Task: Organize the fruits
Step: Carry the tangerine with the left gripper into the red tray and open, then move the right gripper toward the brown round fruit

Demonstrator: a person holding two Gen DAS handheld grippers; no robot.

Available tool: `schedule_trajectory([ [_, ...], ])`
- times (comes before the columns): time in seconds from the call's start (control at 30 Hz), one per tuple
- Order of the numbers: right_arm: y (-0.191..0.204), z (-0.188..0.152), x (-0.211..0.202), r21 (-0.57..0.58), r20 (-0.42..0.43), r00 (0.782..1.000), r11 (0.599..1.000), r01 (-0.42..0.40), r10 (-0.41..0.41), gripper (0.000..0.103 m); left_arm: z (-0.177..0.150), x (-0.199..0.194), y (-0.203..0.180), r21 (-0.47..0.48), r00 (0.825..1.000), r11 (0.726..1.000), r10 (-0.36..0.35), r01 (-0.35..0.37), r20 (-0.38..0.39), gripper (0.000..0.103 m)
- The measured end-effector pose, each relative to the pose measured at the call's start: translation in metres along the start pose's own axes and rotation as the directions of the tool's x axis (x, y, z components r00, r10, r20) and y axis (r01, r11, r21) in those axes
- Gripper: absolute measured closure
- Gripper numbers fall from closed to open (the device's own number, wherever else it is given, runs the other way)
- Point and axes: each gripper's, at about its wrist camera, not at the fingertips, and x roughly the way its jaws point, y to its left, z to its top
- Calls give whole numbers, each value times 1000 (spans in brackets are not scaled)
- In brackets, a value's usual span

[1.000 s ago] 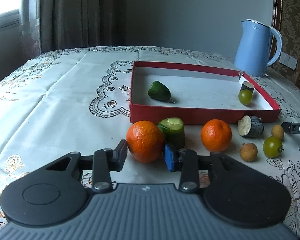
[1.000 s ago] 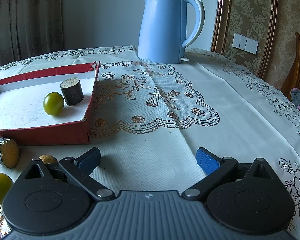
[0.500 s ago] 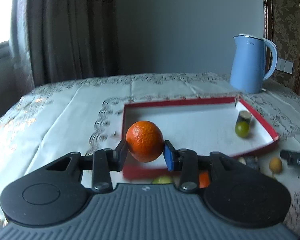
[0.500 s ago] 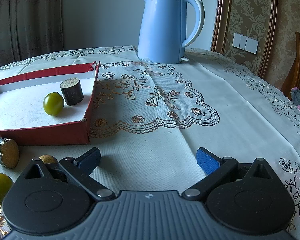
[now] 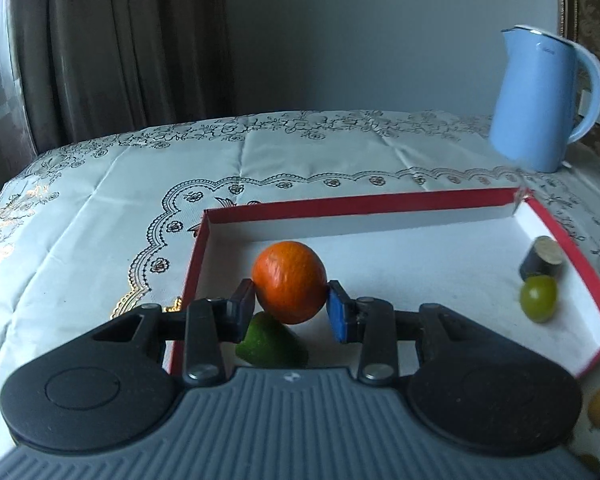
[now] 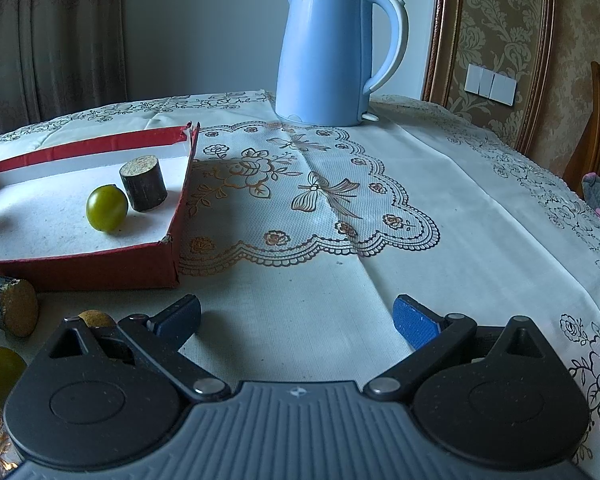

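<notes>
- The left gripper pinches an orange between its pads, above the red tray, likely to drop it in
- The right gripper hovers wide open and empty, beside the tray

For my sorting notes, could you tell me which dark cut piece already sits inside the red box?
The upright one beside the green fruit; the other lies outside.

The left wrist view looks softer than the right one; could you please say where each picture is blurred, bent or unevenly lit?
Left wrist view: the kettle and the red box far rim are smeared, while the orange in the left hand-held gripper stays fairly crisp; the table edge bows from the fisheye. Right wrist view: sharp throughout, the gripper casting soft shadows on the tablecloth, straight frames curving towards the edges.
</notes>
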Motion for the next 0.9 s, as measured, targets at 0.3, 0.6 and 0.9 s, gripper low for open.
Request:
schedule_trajectory([
  [0.3, 0, 0, 0, 0, 0, 1000, 1000, 0, 0, 0, -2, 7, -5, 26, 1000, 999, 26, -26, -8, 67],
  [0.6, 0, 0, 0, 3, -2, 1000, 1000, -2, 2, 0, -15, -41, 5, -3, 996, 998, 57, -57, 75, 47],
  [0.9, 0, 0, 1, 8, -4, 1000, 1000, -5, 5, 0, -77, -121, 4, -79, 994, 997, 10, -1, 108, 29],
])
